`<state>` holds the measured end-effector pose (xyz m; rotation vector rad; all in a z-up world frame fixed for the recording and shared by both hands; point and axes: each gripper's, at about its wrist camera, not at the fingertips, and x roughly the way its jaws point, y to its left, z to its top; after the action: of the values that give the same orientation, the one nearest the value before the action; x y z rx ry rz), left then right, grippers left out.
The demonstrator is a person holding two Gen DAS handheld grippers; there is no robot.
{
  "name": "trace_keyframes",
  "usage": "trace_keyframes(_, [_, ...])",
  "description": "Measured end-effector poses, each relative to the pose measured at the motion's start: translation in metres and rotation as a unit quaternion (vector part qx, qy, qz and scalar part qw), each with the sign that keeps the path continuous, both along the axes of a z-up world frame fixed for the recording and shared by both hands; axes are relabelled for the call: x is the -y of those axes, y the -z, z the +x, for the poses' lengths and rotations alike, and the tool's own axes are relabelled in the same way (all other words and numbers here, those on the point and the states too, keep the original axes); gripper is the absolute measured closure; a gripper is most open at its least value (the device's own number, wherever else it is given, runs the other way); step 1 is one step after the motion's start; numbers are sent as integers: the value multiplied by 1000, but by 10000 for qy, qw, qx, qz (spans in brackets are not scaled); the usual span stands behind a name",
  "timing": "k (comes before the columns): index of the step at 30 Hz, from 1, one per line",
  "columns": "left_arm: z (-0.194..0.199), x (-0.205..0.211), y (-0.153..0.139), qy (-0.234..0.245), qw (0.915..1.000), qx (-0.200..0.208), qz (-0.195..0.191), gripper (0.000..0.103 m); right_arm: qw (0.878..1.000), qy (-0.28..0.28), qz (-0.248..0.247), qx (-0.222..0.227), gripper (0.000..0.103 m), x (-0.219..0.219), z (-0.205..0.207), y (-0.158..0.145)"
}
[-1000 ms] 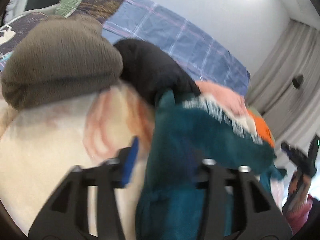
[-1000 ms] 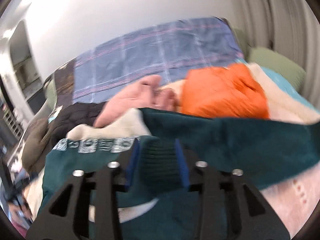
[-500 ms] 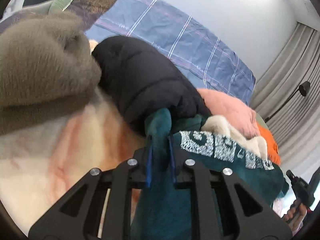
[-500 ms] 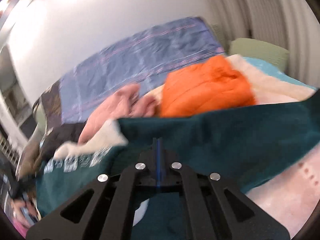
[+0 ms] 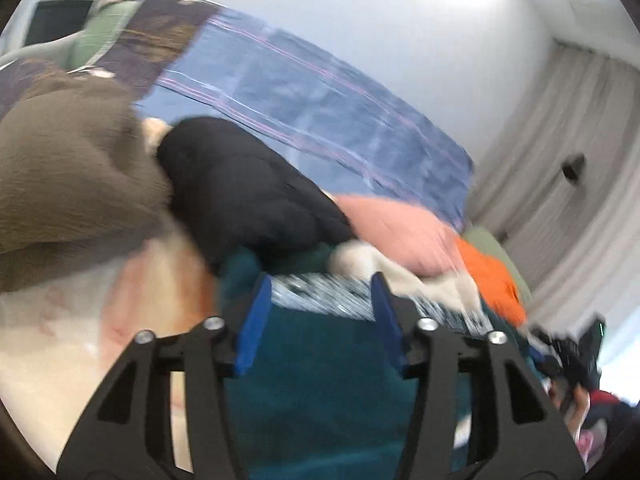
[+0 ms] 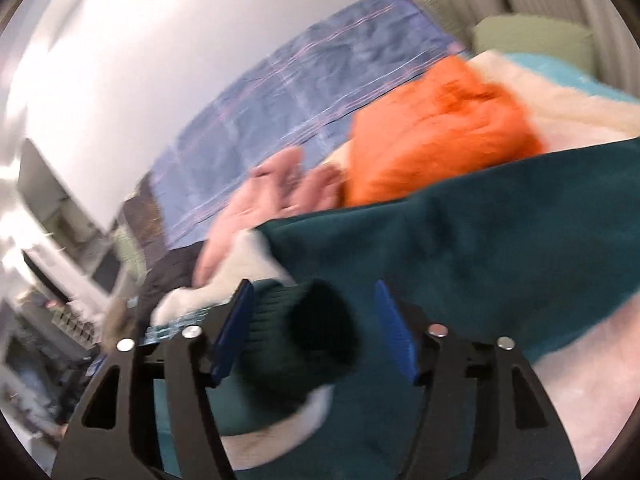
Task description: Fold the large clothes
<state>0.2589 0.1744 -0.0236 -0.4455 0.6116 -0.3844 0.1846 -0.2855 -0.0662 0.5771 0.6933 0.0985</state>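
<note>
A: Though both views are blurred, how far along does the folding look?

B: Partly done, I'd judge. The teal sweatshirt (image 5: 320, 380) lies on the bed at six o'clock in the left wrist view, its printed lettering between the left gripper (image 5: 320, 312) fingers, which stand spread and grasp nothing.

A: And the other claw?

B: The right gripper (image 6: 316, 320) is released too; a ribbed cuff (image 6: 304, 332) sits loosely between its fingers, the sleeve laid across the body.

A: What's left?

B: Probably more folds; it isn't compact. The orange garment (image 6: 440, 128) at one o'clock and black jacket (image 5: 240, 192) at eleven look unfolded.
</note>
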Motion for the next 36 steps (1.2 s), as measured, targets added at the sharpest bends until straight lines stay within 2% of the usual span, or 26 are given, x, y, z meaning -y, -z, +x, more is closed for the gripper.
trace_keyframes(1, [0, 20, 4, 210, 9996, -94, 160, 46, 9997, -154, -119, -153, 94, -8, 6, 4])
trace_keyframes(2, [1, 36, 11, 351, 9985, -205, 363, 45, 9982, -244, -412, -369, 98, -17, 10, 8])
trace_keyframes(4, [-2, 60, 28, 435, 9949, -396, 815, 45, 9987, -124, -488, -120, 99, -21, -3, -4])
trace_keyframes(6, [-9, 67, 40, 384, 9936, -433, 972, 45, 9970, 134, -617, 439, 100, -11, -30, -30])
trace_keyframes(7, [-15, 62, 44, 260, 9946, -402, 925, 45, 9965, 169, -648, 506, 100, -6, -36, -34])
trace_keyframes(9, [-17, 38, 50, -37, 9962, -485, 719, 44, 9949, 199, -965, 205, 99, 6, -29, -26])
trace_keyframes(11, [-13, 23, 59, -173, 9953, -706, 644, 46, 9917, 325, -1172, -420, 98, 13, -16, 6])
trace_keyframes(12, [-7, 16, 65, -210, 9947, -821, 589, 53, 9889, 368, -1197, -800, 94, 14, -8, 24])
trace_keyframes(14, [-4, 7, 74, -248, 9934, -1007, 483, 61, 9873, 414, -819, -1296, 92, 23, -6, 55])
trace_keyframes(16, [-9, 10, 67, -272, 9926, -953, 699, 67, 9906, 596, -648, -1050, 91, 27, -15, 53])
trace_keyframes(18, [-13, 15, 56, -305, 9909, -874, 979, 72, 9889, 751, -1160, -546, 91, 17, -26, 29])
trace_keyframes(20, [-22, 24, 37, -202, 9925, -609, 1037, 77, 9881, 561, -1434, 59, 91, -1, -34, 4])
trace_keyframes(22, [-27, 47, 13, 82, 9954, -325, 895, 77, 9922, -101, -1159, 452, 88, -25, -35, -11])
trace_keyframes(23, [-28, 58, 6, 206, 9957, -272, 860, 77, 9929, -302, -1067, 437, 86, -33, -33, -11])
trace_keyframes(24, [-27, 76, -1, 434, 9952, -214, 848, 77, 9929, -599, -1000, 230, 82, -49, -24, -4])
trace_keyframes(25, [-26, 94, -4, 620, 9939, -192, 891, 74, 9923, -667, -1044, 73, 81, -56, -18, 3])
trace_keyframes(26, [-27, 113, -3, 778, 9922, -190, 953, 72, 9895, -737, -1207, -292, 81, -66, -7, 23])
trace_keyframes(28, [-22, 153, 14, 1136, 9865, -321, 1138, 62, 9831, -817, -1493, -679, 81, -78, 10, 64])
trace_keyframes(29, [-20, 169, 29, 1279, 9825, -451, 1279, 59, 9808, -795, -1715, -489, 81, -81, 10, 77])
trace_keyframes(30, [-16, 187, 53, 1364, 9754, -609, 1619, 55, 9794, -787, -1815, -409, 81, -84, 7, 80])
trace_keyframes(31, [-19, 203, 79, 1296, 9658, -415, 2205, 54, 9809, -758, -1730, -466, 81, -82, 5, 76])
trace_keyframes(32, [-26, 210, 89, 1217, 9615, -101, 2463, 54, 9828, -741, -1612, -510, 81, -79, 2, 76])
trace_keyframes(33, [-28, 210, 87, 1186, 9624, -44, 2445, 54, 9843, -753, -1516, -500, 81, -75, 2, 77])
trace_keyframes(34, [-25, 202, 83, 1243, 9676, -164, 2193, 54, 9852, -811, -1439, -448, 81, -71, 0, 79])
trace_keyframes(36, [-24, 195, 88, 1314, 9718, -200, 1947, 54, 9864, -836, -1349, -427, 80, -72, 2, 78])
